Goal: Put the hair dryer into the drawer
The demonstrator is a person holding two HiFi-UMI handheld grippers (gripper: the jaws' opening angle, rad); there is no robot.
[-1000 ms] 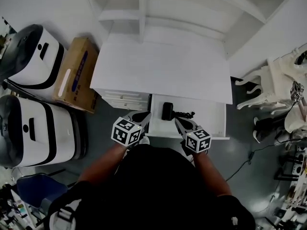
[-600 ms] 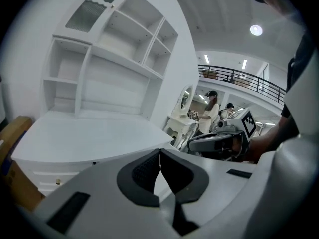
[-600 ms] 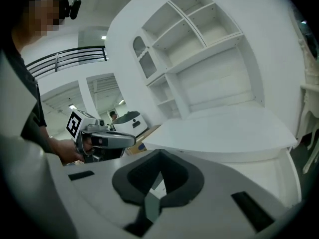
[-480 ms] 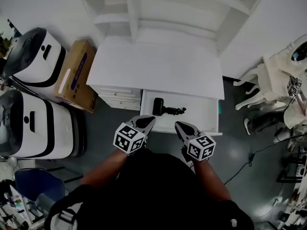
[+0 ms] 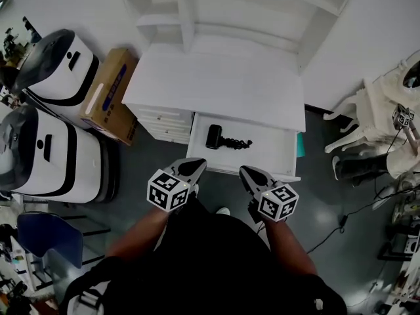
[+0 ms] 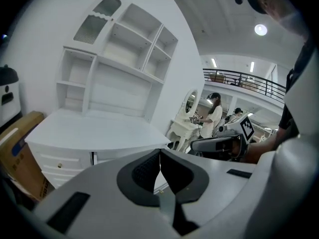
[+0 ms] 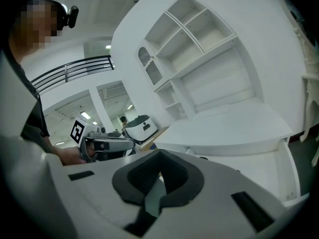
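The black hair dryer (image 5: 220, 138) lies with its coiled cord in the open white drawer (image 5: 275, 151) of the desk (image 5: 216, 84). Both grippers hang in front of the drawer's front edge, close to my body and apart from the dryer. My left gripper (image 5: 196, 167) is shut and holds nothing; its jaws meet in the left gripper view (image 6: 160, 154). The right gripper (image 5: 243, 172) is shut and empty as well, its jaws closed in the right gripper view (image 7: 159, 173). The drawer's inside (image 7: 271, 166) shows there, with the dryer hidden.
A white shelf unit (image 5: 216, 8) stands on the desk's back. Two white and black machines (image 5: 49, 71) (image 5: 46, 166) and a cardboard box (image 5: 108, 97) stand at the left. A white chair (image 5: 367, 110) and floor cables (image 5: 341, 218) are at the right. People stand in the background (image 6: 214, 116).
Both grippers have drawn back from the drawer toward my body and risen a little. The hair dryer stays lying in the open drawer.
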